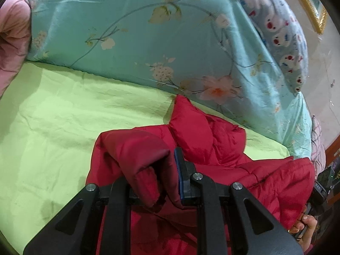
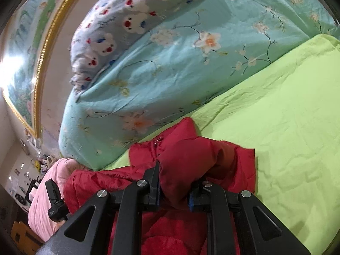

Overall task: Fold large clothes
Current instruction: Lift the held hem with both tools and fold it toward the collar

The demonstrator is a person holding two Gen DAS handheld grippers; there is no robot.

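A red padded jacket [image 1: 212, 140] lies bunched on a lime-green bed sheet [image 1: 63, 114]. My left gripper [image 1: 157, 180] is shut on a thick fold of the jacket, which bulges up between its fingers and hides the left one. In the right wrist view the same jacket [image 2: 191, 157] is bunched close in front of the camera on the sheet [image 2: 286, 116]. My right gripper [image 2: 174, 189] is shut on another thick fold, with the fabric filling the gap between its blue-padded fingers.
A turquoise floral quilt [image 1: 148, 31] is heaped along the far side of the bed, with a grey cartoon-print pillow [image 1: 280, 34] on it. Pink bedding [image 1: 10, 42] lies at the left end. A gold-framed picture [image 2: 27, 63] hangs on the wall.
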